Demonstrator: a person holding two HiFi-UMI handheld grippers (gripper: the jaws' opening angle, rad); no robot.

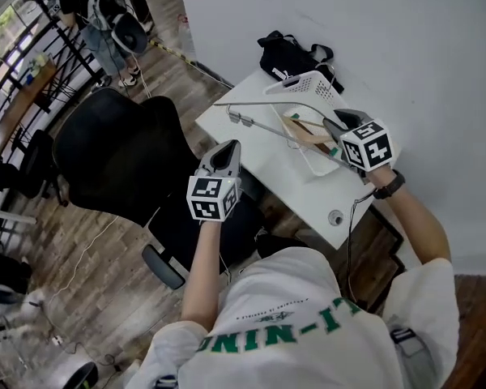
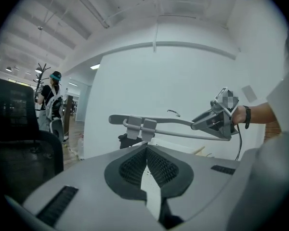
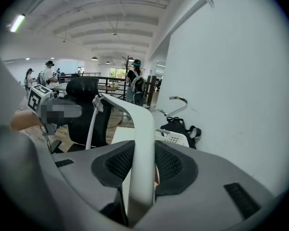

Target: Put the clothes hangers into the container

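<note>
Now R tool (image 1: 332, 126) clamps hanger (image 3: 143, 124) by one end, it sticks out over basket (image 1: 314, 82); L tool (image 2: 147, 147) jaws together, empty.

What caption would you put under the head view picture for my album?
The right gripper holds a hanger by the white basket; left gripper, shut and empty, over the chair.

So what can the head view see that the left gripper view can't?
Only the head view: the black-and-white marker cube on the left tongs, and the person's white T-shirt with green letters. Only the left gripper view: the pale ceiling with its long pipes, and a dark coat stand far off. Both: the right tongs pinching the pale grey plastic clothes hanger with two clips, plus the black mesh office chair.
</note>
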